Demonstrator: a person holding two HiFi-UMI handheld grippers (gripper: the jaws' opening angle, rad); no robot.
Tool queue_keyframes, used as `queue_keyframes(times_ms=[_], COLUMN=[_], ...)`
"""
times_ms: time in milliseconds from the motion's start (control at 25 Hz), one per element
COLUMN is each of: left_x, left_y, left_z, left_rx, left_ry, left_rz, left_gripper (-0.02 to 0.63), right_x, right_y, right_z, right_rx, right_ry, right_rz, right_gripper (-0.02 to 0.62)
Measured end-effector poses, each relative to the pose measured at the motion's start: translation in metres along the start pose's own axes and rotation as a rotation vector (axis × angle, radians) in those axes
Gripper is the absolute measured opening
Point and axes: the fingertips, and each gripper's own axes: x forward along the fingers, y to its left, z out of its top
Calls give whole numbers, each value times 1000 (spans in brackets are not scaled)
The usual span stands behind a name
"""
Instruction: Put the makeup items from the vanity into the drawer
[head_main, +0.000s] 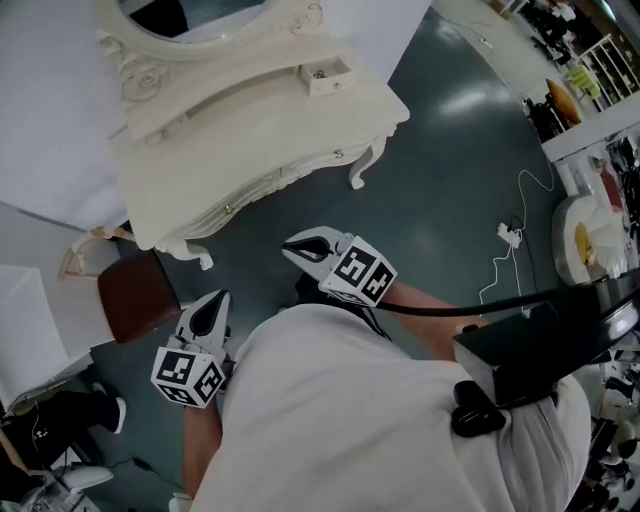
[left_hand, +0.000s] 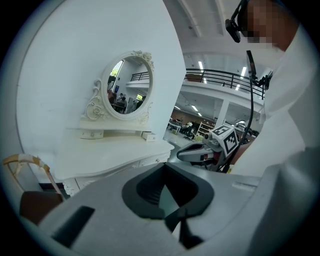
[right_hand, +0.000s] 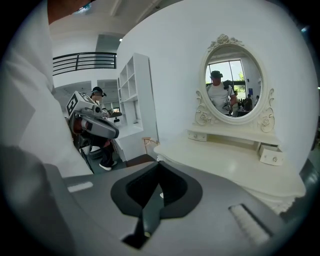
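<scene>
The white vanity (head_main: 250, 130) with its oval mirror (head_main: 190, 15) stands ahead of me, at the upper left of the head view. I see no makeup items on its top (right_hand: 235, 165). A small drawer (head_main: 327, 76) under the mirror sticks out a little; it also shows as the small drawer (right_hand: 271, 156) in the right gripper view. My left gripper (head_main: 208, 318) hangs shut and empty near the vanity's left leg. My right gripper (head_main: 308, 247) is also shut and empty, a short way off the vanity's front, where the front drawer knob (head_main: 338, 154) shows.
A brown stool (head_main: 138, 295) stands left of my left gripper. A white cable with a plug (head_main: 510, 238) lies on the dark floor at right. A cluttered white table (head_main: 585, 240) is at far right, and a white shelf unit (right_hand: 135, 95) stands left of the vanity.
</scene>
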Motion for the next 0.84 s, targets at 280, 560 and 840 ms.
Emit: queue_keyframes(times_ms=[280,560,840], left_x=[-1,2,14], left_y=[-4,-8,-1], left_z=[-7,-8,-13], left_rx=[-6,-13,-19], left_ry=[7,15,40], left_rz=[-3,-11,-33], left_gripper=[0,0,0], right_x=[-3,-7,-7], right_y=[7,5,-9], right_z=[-3,-7,-13], right_rx=[-3,4,13], right_ry=[3,15,31], right_rz=[8,7,-20], right_gripper=[0,0,0])
